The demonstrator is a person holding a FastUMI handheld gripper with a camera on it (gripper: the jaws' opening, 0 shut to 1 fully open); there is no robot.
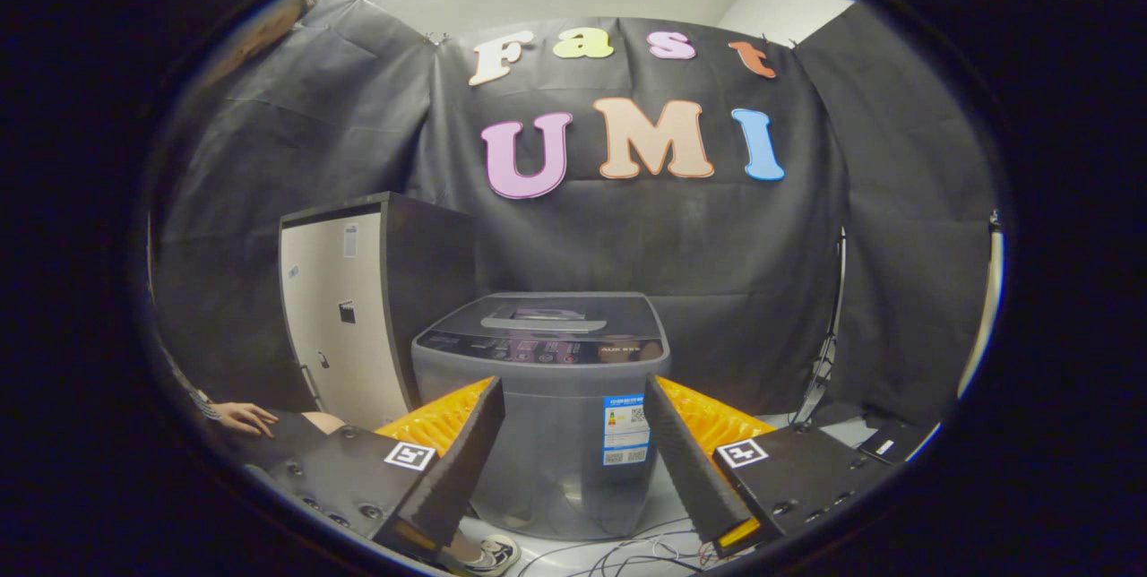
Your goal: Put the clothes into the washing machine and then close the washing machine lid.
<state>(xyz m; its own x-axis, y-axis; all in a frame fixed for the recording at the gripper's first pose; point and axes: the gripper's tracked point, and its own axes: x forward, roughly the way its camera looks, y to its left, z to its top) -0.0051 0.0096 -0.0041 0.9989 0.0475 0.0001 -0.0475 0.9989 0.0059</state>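
Observation:
A grey top-loading washing machine [547,398] stands on the floor just ahead of my fingers, in front of the black booth wall. Its lid [545,315] lies flat and shut, with a control strip along the front edge. My gripper [573,434] is open, its two fingers spread wide on either side of the machine's front, with nothing between them. The fingers hang apart from the machine, short of its front face. No clothes show.
A tall cabinet [345,326] with a pale door stands left of the machine, close beside it. A person's hand [244,417] rests low at the left. Loose cables [627,550] lie on the floor in front of the machine. A stand [829,353] leans at the right.

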